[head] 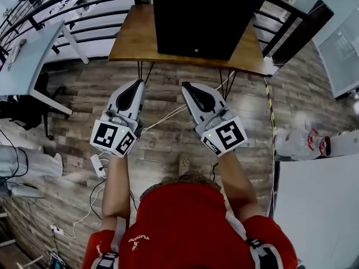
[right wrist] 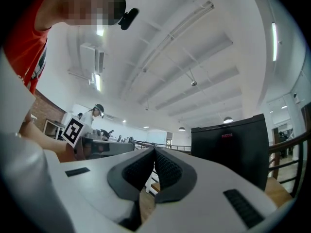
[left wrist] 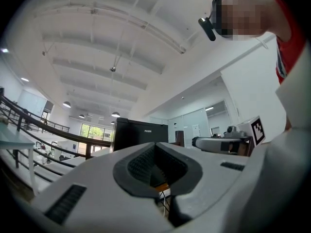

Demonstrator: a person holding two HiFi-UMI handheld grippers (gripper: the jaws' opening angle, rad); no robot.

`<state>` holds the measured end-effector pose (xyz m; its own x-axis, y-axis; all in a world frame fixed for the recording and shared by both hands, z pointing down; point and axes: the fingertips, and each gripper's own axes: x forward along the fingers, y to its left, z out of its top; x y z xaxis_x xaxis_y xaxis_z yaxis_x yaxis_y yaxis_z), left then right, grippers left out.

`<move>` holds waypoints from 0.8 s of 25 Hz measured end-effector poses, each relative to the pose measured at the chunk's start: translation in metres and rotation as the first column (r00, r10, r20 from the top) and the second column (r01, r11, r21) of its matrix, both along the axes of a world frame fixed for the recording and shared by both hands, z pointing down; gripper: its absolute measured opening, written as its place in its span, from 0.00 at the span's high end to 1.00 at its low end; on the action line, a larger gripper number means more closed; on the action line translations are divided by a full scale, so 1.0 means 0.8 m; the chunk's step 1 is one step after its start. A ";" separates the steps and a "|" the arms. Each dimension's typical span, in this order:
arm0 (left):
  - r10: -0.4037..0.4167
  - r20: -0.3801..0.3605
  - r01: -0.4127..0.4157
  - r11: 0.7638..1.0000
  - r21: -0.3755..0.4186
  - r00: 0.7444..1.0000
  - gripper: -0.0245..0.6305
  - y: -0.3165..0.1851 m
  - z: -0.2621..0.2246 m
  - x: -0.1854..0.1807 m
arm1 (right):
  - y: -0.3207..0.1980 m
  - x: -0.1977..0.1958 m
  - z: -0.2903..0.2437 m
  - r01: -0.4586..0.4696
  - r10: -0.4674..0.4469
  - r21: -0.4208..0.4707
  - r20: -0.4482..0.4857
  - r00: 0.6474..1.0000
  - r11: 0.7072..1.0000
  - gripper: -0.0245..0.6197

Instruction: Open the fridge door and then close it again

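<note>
The black fridge (head: pixel 202 15) stands at the far side of the scene on a wooden worktop (head: pixel 132 41), its front facing the person. Its door looks shut: the front is flat and flush, with no gap showing at either edge. Neither gripper is at the fridge. Both hang over the wooden floor (head: pixel 168 122) on the near side of the worktop, well apart from the door. Judging by that, the task looks to be at its very start, with the reach to the door, the pull open and the push shut all still to do. A door that had been opened and shut again would look the same, though.

The left gripper (head: pixel 136 85) points toward the left part of the fridge. Its jaws are pressed together with nothing between them, and it touches nothing. The right gripper (head: pixel 188 86) is just beside it on the right, aimed the same way. Its jaws are likewise closed on themselves, and it is empty.
</note>
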<state>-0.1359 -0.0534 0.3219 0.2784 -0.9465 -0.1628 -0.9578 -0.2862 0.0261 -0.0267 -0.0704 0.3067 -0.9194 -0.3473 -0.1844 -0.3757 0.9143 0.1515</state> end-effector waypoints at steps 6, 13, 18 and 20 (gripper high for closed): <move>-0.037 -0.008 0.037 0.999 -0.004 0.999 0.95 -0.070 0.006 -0.016 | -0.074 -0.013 0.001 0.036 -0.036 0.003 0.010 0.999 0.999 0.92; -0.064 0.029 0.064 0.998 -0.007 0.998 0.95 -0.142 -0.004 -0.036 | -0.137 -0.028 0.003 0.080 -0.080 -0.004 -0.001 0.997 0.997 0.92; -0.063 0.025 0.063 0.998 -0.008 0.998 0.95 -0.185 -0.009 -0.061 | -0.168 -0.044 0.003 0.079 -0.079 -0.010 0.000 0.997 0.997 0.92; -0.051 0.023 0.051 0.999 -0.007 0.998 0.95 -0.203 -0.009 -0.074 | -0.179 -0.052 0.004 0.064 -0.064 -0.008 -0.002 0.998 0.998 0.92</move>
